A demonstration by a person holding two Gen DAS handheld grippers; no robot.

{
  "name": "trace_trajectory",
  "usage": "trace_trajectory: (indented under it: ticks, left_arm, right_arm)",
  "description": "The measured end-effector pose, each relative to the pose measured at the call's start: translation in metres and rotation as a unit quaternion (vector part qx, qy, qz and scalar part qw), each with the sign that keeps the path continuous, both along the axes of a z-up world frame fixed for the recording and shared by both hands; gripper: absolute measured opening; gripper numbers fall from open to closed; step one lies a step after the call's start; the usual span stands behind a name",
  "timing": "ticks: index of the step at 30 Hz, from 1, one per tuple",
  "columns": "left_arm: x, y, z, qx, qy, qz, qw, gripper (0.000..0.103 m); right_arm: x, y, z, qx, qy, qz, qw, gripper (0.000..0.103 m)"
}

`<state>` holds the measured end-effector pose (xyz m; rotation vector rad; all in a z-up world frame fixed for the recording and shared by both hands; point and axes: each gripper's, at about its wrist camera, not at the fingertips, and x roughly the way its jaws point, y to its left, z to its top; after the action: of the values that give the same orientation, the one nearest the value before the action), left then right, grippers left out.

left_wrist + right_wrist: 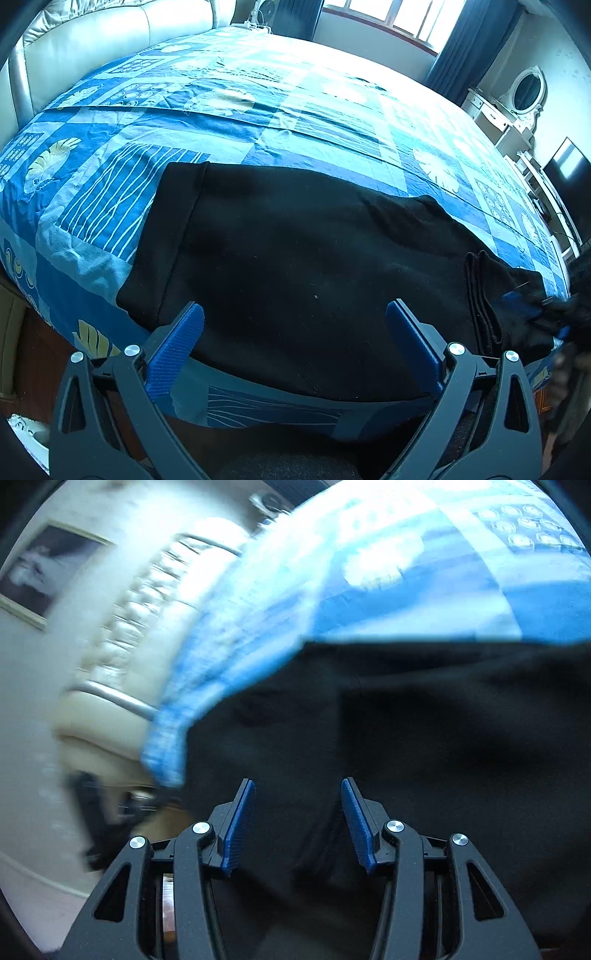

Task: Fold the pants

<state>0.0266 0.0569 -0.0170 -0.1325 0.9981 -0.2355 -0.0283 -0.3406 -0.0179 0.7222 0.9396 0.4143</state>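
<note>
The black pants (295, 266) lie on the bed (258, 110). The left gripper (295, 343) and the right gripper (297, 819) both stand open over them, holding nothing.

Matt black cloth pants (295, 258)

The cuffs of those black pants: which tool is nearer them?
Right. The right tool sits at the cuffs; the left tool hangs open over the pants mid-length, nearer the waistband.
</note>
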Motion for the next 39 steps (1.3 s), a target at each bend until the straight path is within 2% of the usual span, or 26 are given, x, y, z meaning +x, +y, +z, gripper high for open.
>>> trace_trajectory:
  ticks: [2, 4, 7, 9, 11, 13, 14, 15, 16, 18, 22, 24, 28, 33, 39]
  left_arm:
    - [0.0, 0.0, 0.001, -0.003, -0.002, 0.0, 1.0, 0.099]
    - [0.001, 0.0, 0.001, -0.005, -0.001, 0.001, 1.0, 0.099]
    - [0.003, -0.001, -0.004, -0.006, 0.009, 0.001, 0.9999, 0.099]
    - [0.003, 0.0, -0.006, -0.008, 0.014, 0.003, 0.9999, 0.099]
    - [0.003, 0.001, -0.007, -0.006, 0.015, 0.005, 0.9999, 0.099]
    - [0.004, 0.002, -0.008, -0.004, 0.015, 0.007, 0.9999, 0.099]
    - [0.004, 0.003, -0.008, -0.003, 0.016, 0.009, 0.9998, 0.099]
    - [0.004, 0.004, -0.009, -0.003, 0.017, 0.01, 0.9998, 0.099]
    - [0.005, 0.005, -0.01, -0.003, 0.018, 0.012, 0.9998, 0.099]
    - [0.006, 0.006, -0.011, -0.004, 0.02, 0.014, 0.9997, 0.099]
    - [0.006, 0.005, -0.013, -0.003, 0.022, 0.01, 0.9997, 0.099]
    - [0.005, 0.003, -0.012, -0.001, 0.021, 0.007, 0.9998, 0.099]
    - [0.002, 0.001, -0.009, 0.001, 0.014, 0.002, 0.9999, 0.099]
    - [0.0, -0.001, -0.006, -0.003, 0.011, -0.002, 0.9999, 0.099]
    - [0.0, -0.002, -0.006, -0.002, 0.011, -0.002, 0.9999, 0.099]
  right_arm:
    - [-0.014, -0.04, 0.017, -0.001, -0.028, -0.032, 0.999, 0.05]
    - [-0.029, -0.093, 0.023, -0.01, -0.036, -0.097, 0.995, 0.054]
    - [-0.049, -0.161, 0.002, -0.002, -0.006, -0.187, 0.982, 0.054]
    - [-0.052, -0.185, -0.019, 0.004, 0.022, -0.21, 0.977, 0.054]
    - [-0.049, -0.198, -0.044, 0.048, 0.039, -0.207, 0.976, 0.054]
    - [-0.045, -0.202, -0.061, 0.073, 0.052, -0.208, 0.974, 0.053]
    - [-0.043, -0.202, -0.068, 0.079, 0.059, -0.205, 0.974, 0.048]
    - [-0.04, -0.201, -0.078, 0.081, 0.075, -0.204, 0.973, 0.032]
    - [-0.039, -0.201, -0.086, 0.077, 0.087, -0.209, 0.971, 0.027]
    - [-0.038, -0.204, -0.093, 0.086, 0.087, -0.214, 0.969, 0.024]
    - [-0.044, -0.207, -0.093, 0.099, 0.084, -0.214, 0.968, 0.024]
    - [-0.05, -0.208, -0.091, 0.119, 0.082, -0.216, 0.966, 0.027]
    - [-0.076, -0.213, -0.088, 0.151, 0.079, -0.214, 0.962, 0.037]
    - [-0.119, -0.201, -0.091, 0.17, 0.083, -0.194, 0.962, 0.044]
    - [-0.155, -0.19, -0.106, 0.207, 0.082, -0.19, 0.956, 0.045]
